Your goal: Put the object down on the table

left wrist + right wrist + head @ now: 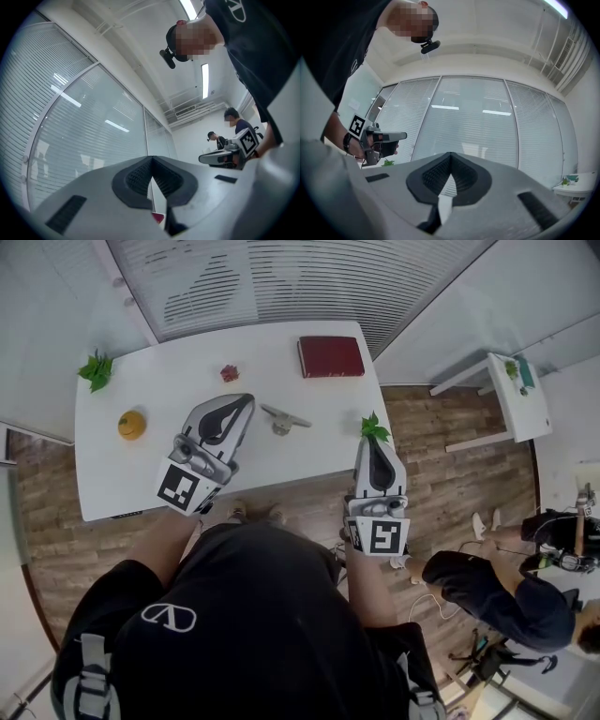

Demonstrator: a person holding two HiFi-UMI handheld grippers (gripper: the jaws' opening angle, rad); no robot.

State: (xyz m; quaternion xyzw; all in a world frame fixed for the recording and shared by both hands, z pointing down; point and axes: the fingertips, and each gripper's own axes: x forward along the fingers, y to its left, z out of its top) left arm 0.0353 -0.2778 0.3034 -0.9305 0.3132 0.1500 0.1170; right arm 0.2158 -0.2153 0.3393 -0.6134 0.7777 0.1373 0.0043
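Both grippers are held above the near edge of the white table [169,484] and point upward toward the blinds and ceiling. My left gripper [246,401] hangs over the table's middle, its jaws shut with nothing between them [151,161]. My right gripper [373,442] is at the table's right front corner, also shut and empty [450,157]. Just past its tip a small green leafy sprig [374,427] lies at the table's edge. A grey metal object [284,417] rests on the table between the two grippers.
On the table lie a dark red book [330,356] at the back right, a small red item [230,373], an orange fruit [131,424] and a green leafy sprig [97,368] at the left. Another person [506,596] sits on the floor to the right, near a small white side table [511,399].
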